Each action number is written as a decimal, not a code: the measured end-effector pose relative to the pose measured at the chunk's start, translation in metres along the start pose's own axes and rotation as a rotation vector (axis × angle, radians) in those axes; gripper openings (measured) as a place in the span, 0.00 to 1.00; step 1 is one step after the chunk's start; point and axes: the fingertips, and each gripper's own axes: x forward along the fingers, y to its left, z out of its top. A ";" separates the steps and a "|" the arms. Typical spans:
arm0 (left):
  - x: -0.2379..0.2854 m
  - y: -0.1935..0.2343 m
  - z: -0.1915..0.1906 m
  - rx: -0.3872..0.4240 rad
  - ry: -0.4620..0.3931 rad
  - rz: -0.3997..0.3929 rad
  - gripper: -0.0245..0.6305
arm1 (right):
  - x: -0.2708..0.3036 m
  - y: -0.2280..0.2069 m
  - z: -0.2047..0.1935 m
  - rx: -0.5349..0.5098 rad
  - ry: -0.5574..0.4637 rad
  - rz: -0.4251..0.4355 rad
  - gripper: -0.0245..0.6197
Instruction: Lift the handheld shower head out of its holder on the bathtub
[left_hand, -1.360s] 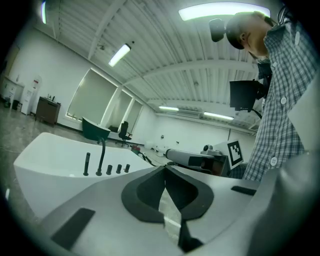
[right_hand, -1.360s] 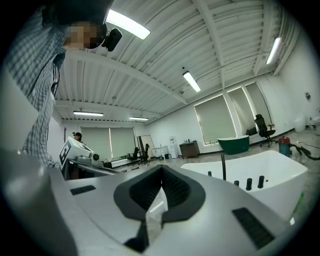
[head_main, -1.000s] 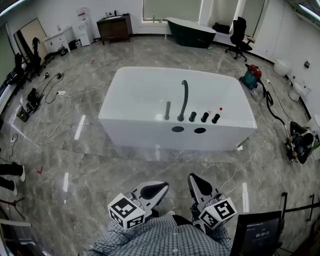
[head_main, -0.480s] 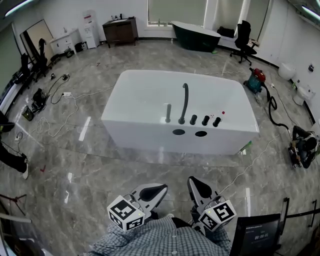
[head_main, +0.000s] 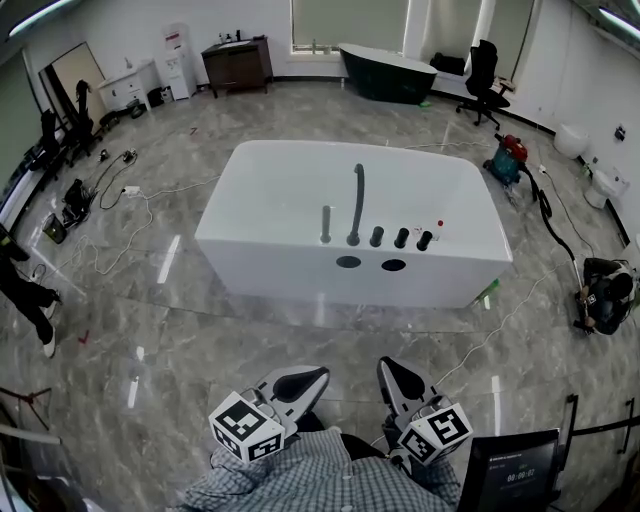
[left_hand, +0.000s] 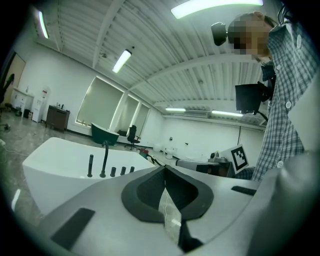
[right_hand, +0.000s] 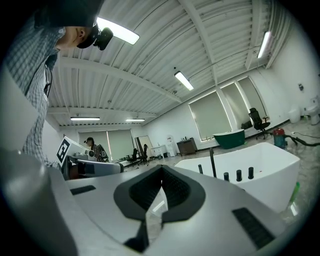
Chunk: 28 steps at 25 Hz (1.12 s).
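The white bathtub (head_main: 280, 190) stands in the middle of the floor, a good way ahead of both grippers. On its near rim the black handheld shower head (head_main: 326, 224) stands upright in its holder, left of the tall curved spout (head_main: 355, 205) and three black knobs (head_main: 401, 238). My left gripper (head_main: 305, 381) and right gripper (head_main: 396, 376) hang low near my body, both shut with nothing in them. In the left gripper view the shower head (left_hand: 90, 166) shows beyond the shut left gripper (left_hand: 165, 169). The right gripper view shows the shower head (right_hand: 200, 169) past the shut right gripper (right_hand: 161, 169).
Cables (head_main: 120, 225) trail over the marble floor left of the tub. A red vacuum (head_main: 505, 155) and hose lie at its right end. A dark green tub (head_main: 388, 70), an office chair (head_main: 480, 65) and a cabinet (head_main: 235, 60) stand at the back. A monitor (head_main: 515, 468) sits lower right. A person's legs (head_main: 25, 300) show at the left.
The tub has drifted a little left and sits slightly larger in the head view. Both grippers keep their spot low in the frame and stay shut. The legs at the left have shifted.
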 end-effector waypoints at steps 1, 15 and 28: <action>0.001 -0.001 0.000 0.000 0.002 0.003 0.05 | -0.002 -0.002 0.000 0.003 0.001 -0.003 0.06; 0.030 0.025 0.003 0.001 0.007 0.016 0.05 | 0.015 -0.034 0.003 0.019 -0.002 -0.017 0.06; 0.074 0.108 0.042 -0.002 0.012 -0.014 0.05 | 0.099 -0.076 0.027 0.016 0.011 -0.036 0.06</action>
